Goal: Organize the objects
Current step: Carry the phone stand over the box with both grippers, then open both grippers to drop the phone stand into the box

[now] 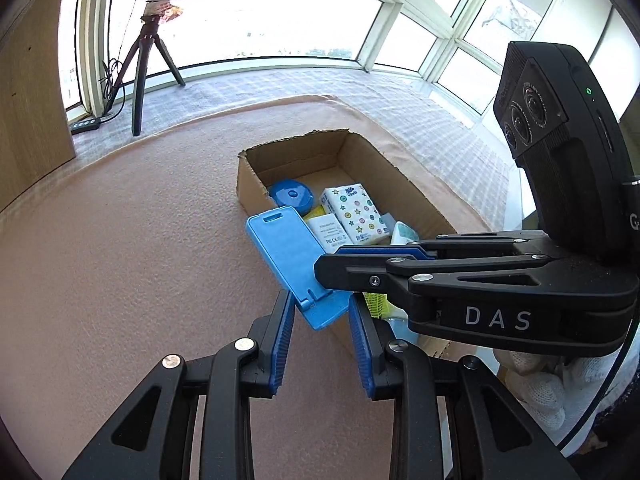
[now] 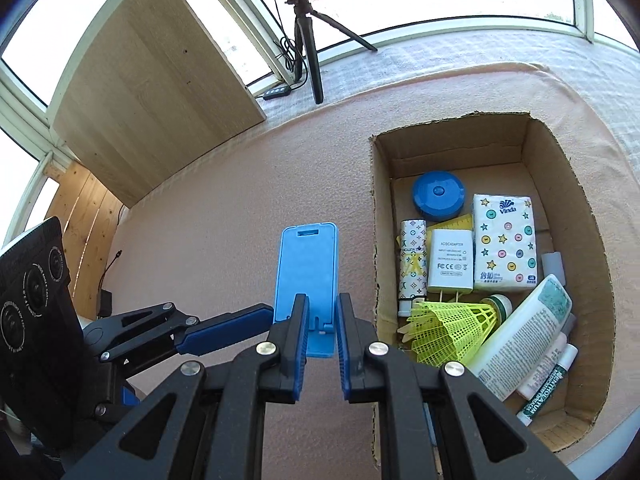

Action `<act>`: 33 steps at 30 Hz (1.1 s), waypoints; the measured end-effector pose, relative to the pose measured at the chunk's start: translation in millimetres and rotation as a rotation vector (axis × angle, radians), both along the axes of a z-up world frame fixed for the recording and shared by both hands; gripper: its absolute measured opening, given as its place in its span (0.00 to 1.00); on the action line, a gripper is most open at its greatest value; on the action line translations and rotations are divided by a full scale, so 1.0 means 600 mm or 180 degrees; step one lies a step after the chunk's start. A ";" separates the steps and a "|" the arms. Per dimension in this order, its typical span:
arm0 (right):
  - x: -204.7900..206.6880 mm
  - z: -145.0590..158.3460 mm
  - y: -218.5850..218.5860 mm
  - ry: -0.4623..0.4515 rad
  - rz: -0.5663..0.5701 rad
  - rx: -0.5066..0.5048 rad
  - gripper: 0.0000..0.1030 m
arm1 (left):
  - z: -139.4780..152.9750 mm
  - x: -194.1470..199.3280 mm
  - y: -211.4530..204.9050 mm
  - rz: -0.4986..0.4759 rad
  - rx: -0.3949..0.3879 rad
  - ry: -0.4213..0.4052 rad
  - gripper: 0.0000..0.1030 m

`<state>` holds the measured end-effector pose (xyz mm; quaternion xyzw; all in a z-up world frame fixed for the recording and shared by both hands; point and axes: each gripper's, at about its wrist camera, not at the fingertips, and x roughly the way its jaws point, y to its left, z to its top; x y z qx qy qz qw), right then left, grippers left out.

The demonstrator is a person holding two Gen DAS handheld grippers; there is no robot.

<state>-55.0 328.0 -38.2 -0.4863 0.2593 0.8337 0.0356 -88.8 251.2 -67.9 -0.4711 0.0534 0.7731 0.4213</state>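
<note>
Cardboard box (image 2: 572, 200): mostly filled. Blue phone stand (image 2: 306, 264): pending, pinched in right hand-held gripper (image 2: 322, 320) above counter (image 2: 200, 220). Left hand-held gripper (image 1: 320, 312): narrow, empty.

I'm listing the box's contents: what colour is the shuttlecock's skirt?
Neon yellow mesh; the shuttlecock shows best in the right wrist view.

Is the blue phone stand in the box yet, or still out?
Out. The blue phone stand is gripped by the right hand-held gripper, left of the cardboard box wall.
</note>
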 end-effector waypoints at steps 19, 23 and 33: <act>0.085 0.005 0.150 -0.0018 -0.0489 0.0164 0.12 | -0.006 0.013 0.197 -0.0530 -0.0032 0.0069 0.31; 0.093 0.015 0.158 0.0006 -0.0527 0.0405 0.43 | -0.009 0.016 0.207 -0.0499 -0.0063 0.0105 0.88; 0.106 0.034 0.176 0.0105 -0.0749 0.0699 0.72 | -0.012 0.010 0.197 -0.0468 -0.0147 0.0168 0.89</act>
